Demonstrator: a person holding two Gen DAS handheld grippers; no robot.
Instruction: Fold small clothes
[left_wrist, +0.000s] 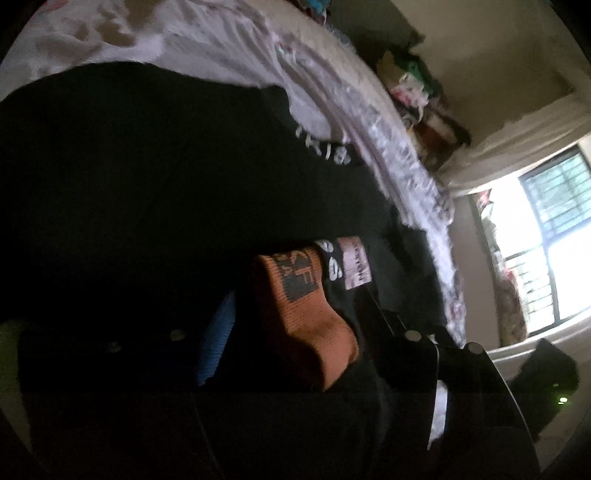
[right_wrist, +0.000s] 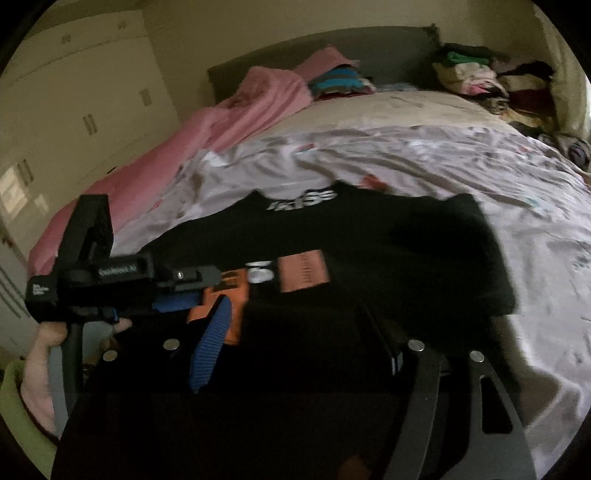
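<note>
A black garment with white lettering lies spread on the bed, and it fills the left wrist view. At its near edge sit a pink label and an orange knit piece with a dark printed patch. My left gripper has that orange piece between its fingers, with a dark gap beside the blue pad. In the right wrist view the left gripper comes in from the left. My right gripper hangs over the black cloth with its fingers apart, gripping nothing.
The garment rests on a wrinkled pale printed sheet. A pink blanket lies along the left of the bed. Clothes are piled at the headboard. A wardrobe stands on the left and a bright window beyond the bed.
</note>
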